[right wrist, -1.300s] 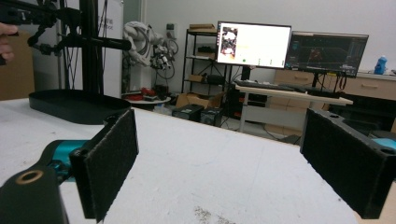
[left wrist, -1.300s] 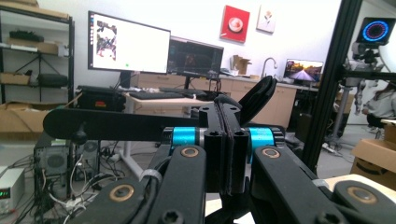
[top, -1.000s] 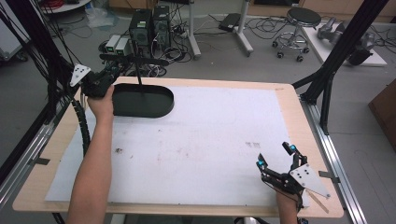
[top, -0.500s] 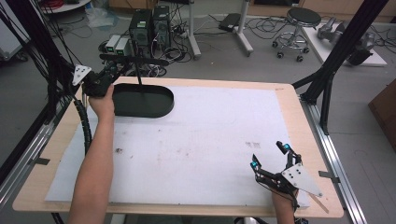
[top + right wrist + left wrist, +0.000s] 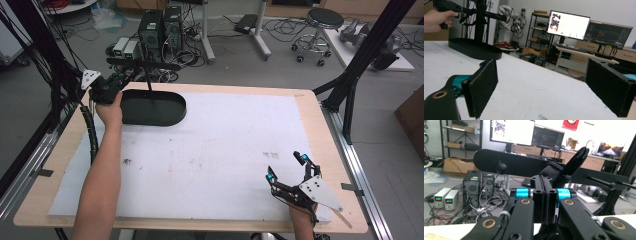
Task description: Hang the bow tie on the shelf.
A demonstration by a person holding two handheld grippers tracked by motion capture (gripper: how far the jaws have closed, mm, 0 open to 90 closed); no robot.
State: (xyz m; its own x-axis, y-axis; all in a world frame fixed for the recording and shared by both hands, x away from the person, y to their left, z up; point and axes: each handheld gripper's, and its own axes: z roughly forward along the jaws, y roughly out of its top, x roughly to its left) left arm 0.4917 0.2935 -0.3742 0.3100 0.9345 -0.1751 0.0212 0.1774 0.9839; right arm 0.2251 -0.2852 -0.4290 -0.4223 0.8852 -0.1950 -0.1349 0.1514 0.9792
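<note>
A black stand with an oval base (image 5: 150,107), an upright post (image 5: 148,80) and a crossbar (image 5: 145,63) sits at the table's far left corner. My left gripper (image 5: 120,80) is at the crossbar's left end, shut on a flat black paddle-shaped piece (image 5: 576,160) of the stand. In the left gripper view its jaws (image 5: 545,200) press together on that piece. My right gripper (image 5: 287,167) hovers open over the white mat near the front right, nothing between its pads (image 5: 482,87). The right gripper view shows the stand's base (image 5: 474,47) far off.
A white mat (image 5: 225,140) covers most of the wooden table (image 5: 320,120). Small dark marks dot the mat (image 5: 271,155). Black frame struts (image 5: 350,95) rise at the far right corner. Computers and cables (image 5: 160,30) lie on the floor behind the table.
My right gripper has drifted a little to the left and away from the front edge, still open. The left gripper and the stand have not moved.
</note>
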